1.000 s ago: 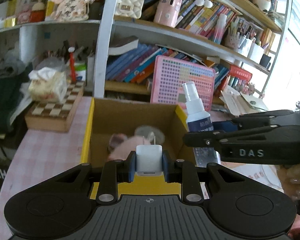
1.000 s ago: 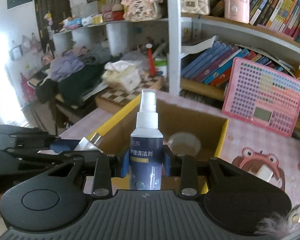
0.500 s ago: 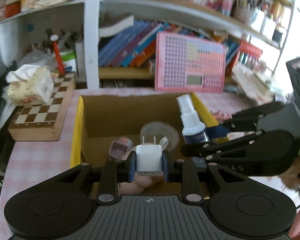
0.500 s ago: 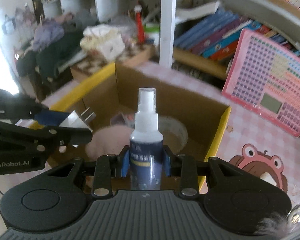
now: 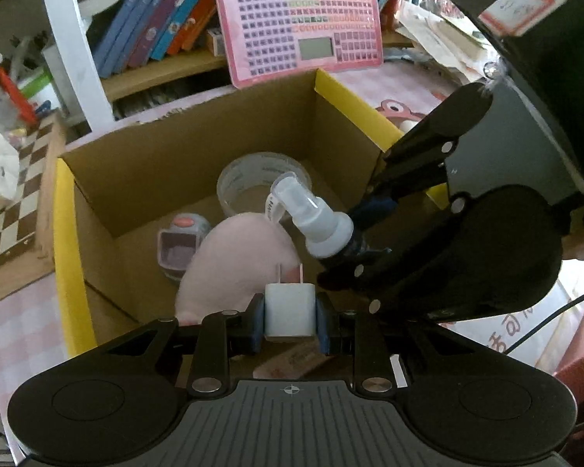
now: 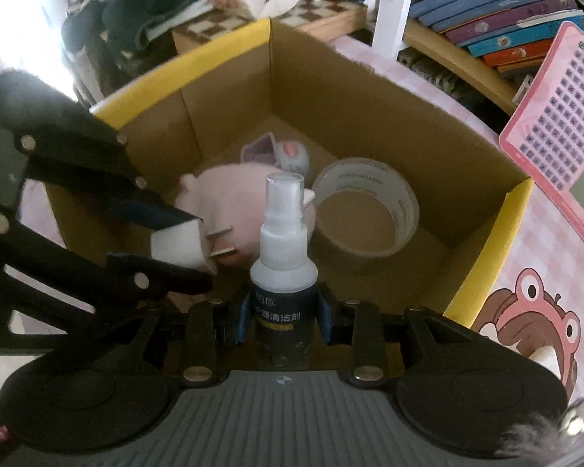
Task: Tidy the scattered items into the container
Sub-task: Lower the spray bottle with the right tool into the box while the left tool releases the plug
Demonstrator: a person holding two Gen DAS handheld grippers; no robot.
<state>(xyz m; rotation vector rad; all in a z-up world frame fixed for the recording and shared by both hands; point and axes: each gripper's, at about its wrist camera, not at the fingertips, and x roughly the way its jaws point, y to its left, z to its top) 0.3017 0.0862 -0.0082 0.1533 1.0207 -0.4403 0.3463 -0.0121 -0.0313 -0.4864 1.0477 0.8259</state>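
Since the earlier frames both grippers had tipped downward and come in over the cardboard box, so that its floor now filled each view.

The left gripper was clamped on a white plug adapter, prongs pointing ahead, directly above the pink plush toy. The right gripper was clamped on the dark body of a spray bottle, nozzle forward, held over the box interior just beside the left gripper's load. Ahead of both, on the box floor, lay a tape roll and a small grey-and-pink gadget.

Risks, as judged: the two grippers stood very close together, and a release from either could send one item against the other tool. The adapter would likely bounce off the soft toy. The bottle, dropped nozzle-first, might strike the tape roll and tip against the box wall.
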